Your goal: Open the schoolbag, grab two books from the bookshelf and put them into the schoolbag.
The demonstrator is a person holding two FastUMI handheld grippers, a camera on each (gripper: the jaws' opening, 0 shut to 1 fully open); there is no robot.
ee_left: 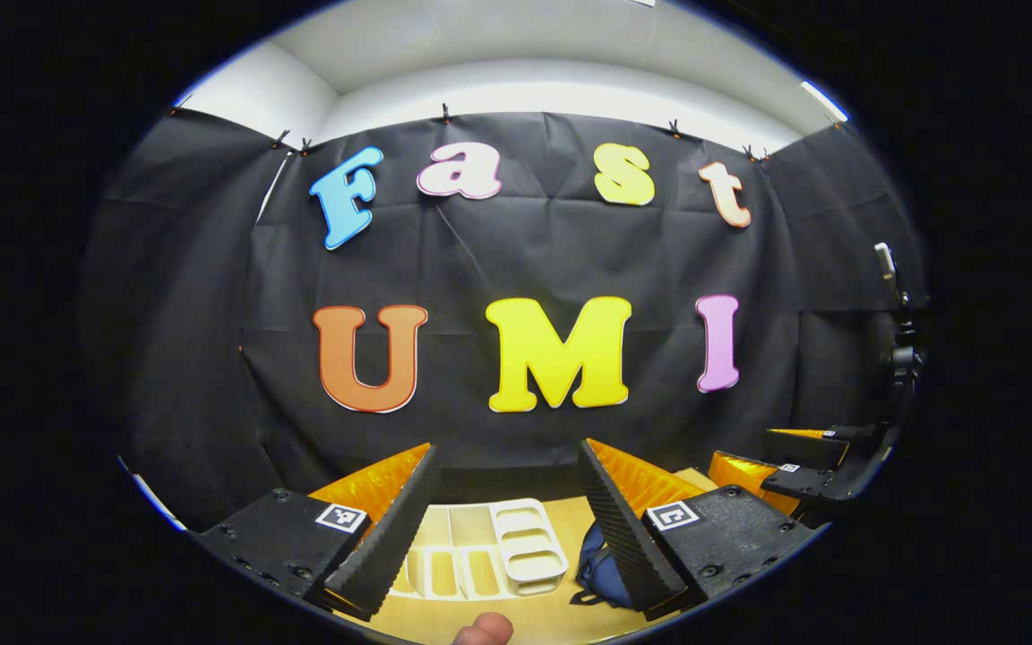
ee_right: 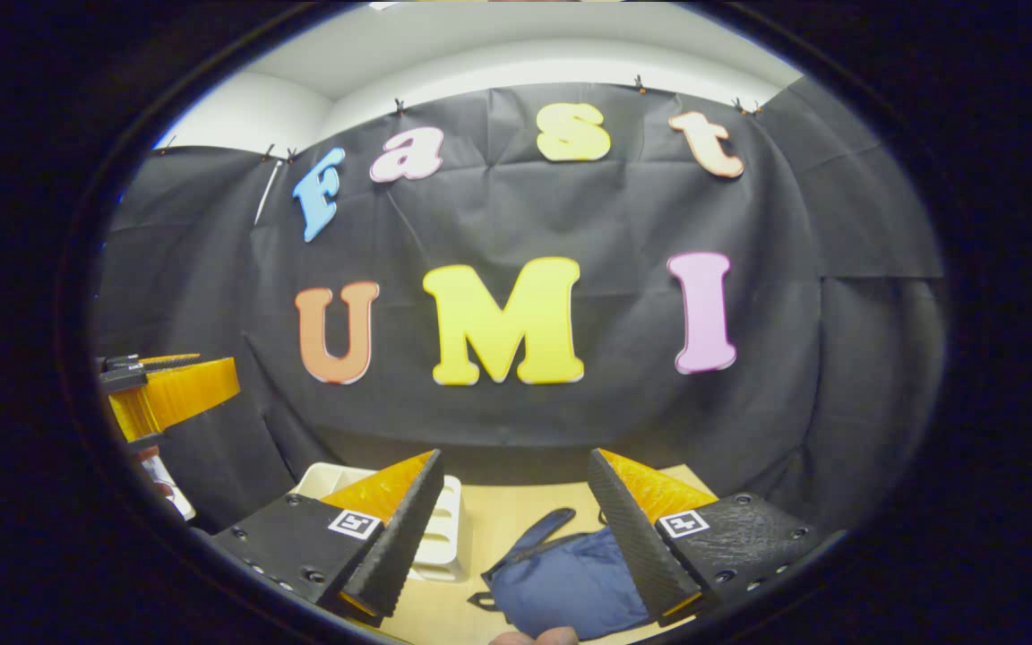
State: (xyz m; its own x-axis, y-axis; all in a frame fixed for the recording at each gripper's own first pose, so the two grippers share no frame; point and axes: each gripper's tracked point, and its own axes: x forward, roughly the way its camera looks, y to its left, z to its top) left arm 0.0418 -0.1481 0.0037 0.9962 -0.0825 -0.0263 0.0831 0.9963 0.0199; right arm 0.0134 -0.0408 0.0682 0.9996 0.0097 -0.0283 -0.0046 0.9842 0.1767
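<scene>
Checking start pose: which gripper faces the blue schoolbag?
The right gripper: the schoolbag lies between its open fingers, while the left gripper's open fingers frame the white bookshelf.

left gripper (ee_left: 509,488) — black ribbed pads, orange fingers, square tags, screws, right gripper (ee_right: 516,497) — same

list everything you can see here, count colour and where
schoolbag: one, blue, lying on the table to the right of the bookshelf, dark strap toward the wall
bookshelf: one, cream white, on the table by the black wall cloth, compartments showing
table: one, light wood, under both
stand: one, dark, at the right edge of the left gripper view
left gripper: one, black and orange, open, above the bookshelf
right gripper: one, black and orange, open, above the schoolbag
fingertip: one, at the bottom edge
</scene>
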